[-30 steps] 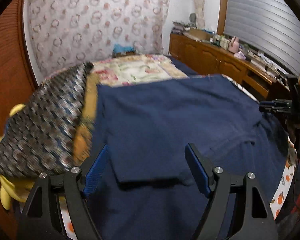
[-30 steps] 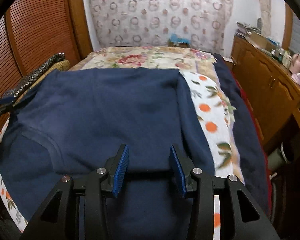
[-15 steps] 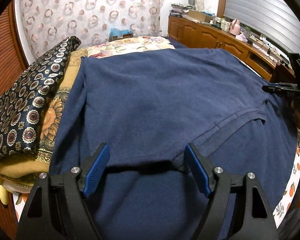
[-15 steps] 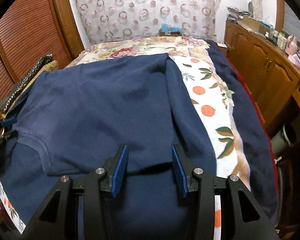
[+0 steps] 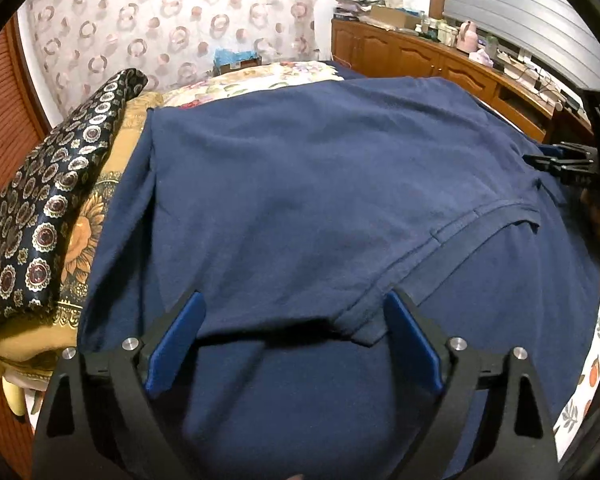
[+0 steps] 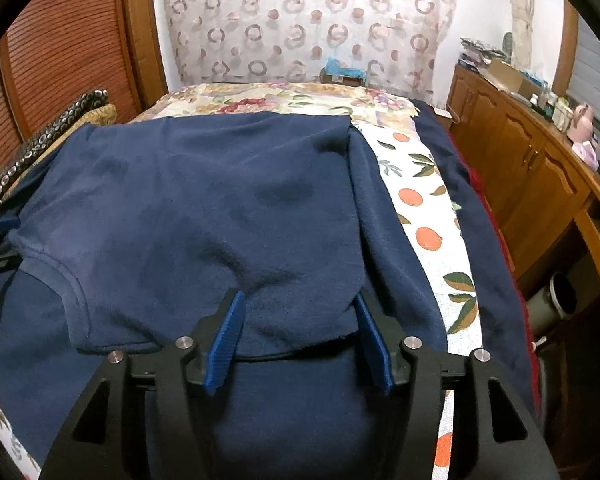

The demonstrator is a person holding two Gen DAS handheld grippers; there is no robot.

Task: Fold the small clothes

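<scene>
A navy blue shirt point(image 5: 300, 184) lies spread on the bed, its upper layer folded over toward me. My left gripper point(image 5: 294, 308) hangs low over the near folded edge. Its jaws are opening, and the edge and collar band point(image 5: 440, 248) lie slack between the pads without being pressed. In the right wrist view the same shirt point(image 6: 204, 208) shows its near hem between the blue pads of my right gripper point(image 6: 298, 304). Those jaws are opening too, and the cloth rests on the layer below. The right gripper point(image 5: 572, 164) also shows at the far right of the left wrist view.
A dark medallion-patterned fabric point(image 5: 40, 220) lies on a yellow sunflower blanket point(image 5: 88, 232) left of the shirt. An orange-print cloth point(image 6: 420, 208) covers the bed's right side. A wooden sideboard point(image 6: 540, 168) with clutter runs along the right wall. A patterned curtain point(image 6: 300, 20) hangs behind.
Both grippers came down toward the bed with the shirt's folded edge. Both pairs of jaws have spread wider, and the edge now lies loose on the lower layer.
</scene>
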